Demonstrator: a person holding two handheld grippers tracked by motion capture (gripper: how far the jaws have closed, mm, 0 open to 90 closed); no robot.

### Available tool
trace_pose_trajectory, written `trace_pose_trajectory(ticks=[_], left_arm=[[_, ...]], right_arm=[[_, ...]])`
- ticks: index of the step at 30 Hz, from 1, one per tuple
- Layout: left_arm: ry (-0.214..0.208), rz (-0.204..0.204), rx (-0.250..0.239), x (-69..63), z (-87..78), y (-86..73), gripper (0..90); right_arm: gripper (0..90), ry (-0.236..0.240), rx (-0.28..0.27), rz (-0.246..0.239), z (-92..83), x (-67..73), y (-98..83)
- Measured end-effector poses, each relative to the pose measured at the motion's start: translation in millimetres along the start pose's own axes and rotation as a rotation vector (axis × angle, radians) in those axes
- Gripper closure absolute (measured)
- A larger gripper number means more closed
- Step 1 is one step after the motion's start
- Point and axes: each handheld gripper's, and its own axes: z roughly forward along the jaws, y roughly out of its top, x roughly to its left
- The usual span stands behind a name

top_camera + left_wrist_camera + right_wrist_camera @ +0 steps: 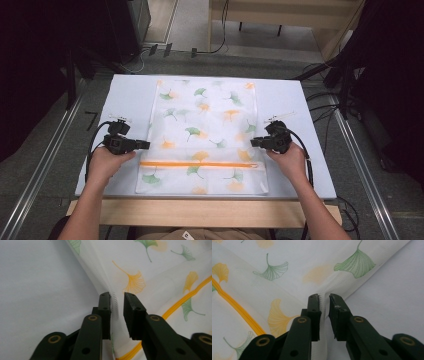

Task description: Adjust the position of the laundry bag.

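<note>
Fabric bag (205, 132), white with green and orange ginkgo-leaf print, lies flat in the middle of the counter (127, 95), on its pale blue top. Orange zipper (200, 164) runs across the bag near the edge closest to the person.

Left claw (146, 145) sits at the bag's left edge, a little farther from the person than the zipper. In the left gripper view the left claw (117, 300) shows a narrow gap between its jaws; the bag's edge (113, 302) rises as a thin ridge into that gap. It lies close against one jaw, and the other stands off it. Not clamped, as far as the view shows.

Right claw (253, 142) sits at the bag's right edge, roughly level with the left claw across the bag. In the right gripper view the right claw (324, 298) has its jaws slightly apart, narrower than the left. A fold of the bag's ribbed edge (337, 287) comes up between them, with a sliver of gap visible on each side, so no firm pinch.

Both hands, left (107, 162) and right (287, 160), rest on the counter just outside the bag's side edges, near the zipper line.

Bag corners look flat; the only lifted cloth is the small ridge at each claw.
</note>
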Motion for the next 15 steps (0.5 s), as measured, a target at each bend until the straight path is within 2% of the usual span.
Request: trace_pose_trajectory(ticks=[1, 3, 5, 6, 7, 10, 15], left_arm=[[-0.002, 0.004, -0.012, -1.2, -1.6, -0.2, 72.5], [-0.005, 0.017, -0.027, -3.6, -4.0, -0.4, 63.8], [-0.017, 0.032, -0.043, -6.9, -6.3, -0.1, 58.3], [-0.023, 0.04, -0.051, -8.9, -6.7, 0.1, 58.3], [-0.025, 0.054, -0.048, -13.1, -7.1, 0.8, 51.9], [-0.041, 0.073, -0.052, -18.4, -6.1, 1.5, 49.5], [-0.056, 0.105, -0.043, -26.7, -2.8, 3.9, 45.7]], right_arm=[[76.8, -0.005, -0.002, -0.001, -1.4, -1.4, -0.5], [70.5, -0.019, -0.024, 0.004, -6.6, -4.9, -1.7], [68.6, -0.036, -0.039, 0.001, -12.3, -5.0, -2.7], [68.6, -0.036, -0.039, 0.001, -12.3, -5.0, -2.7], [67.9, -0.046, -0.054, -0.007, -19.2, -3.2, -4.5], [67.4, -0.044, -0.07, -0.019, -24.0, -1.6, -6.5], [64.3, -0.019, -0.079, -0.008, -28.9, 1.6, -11.9]])
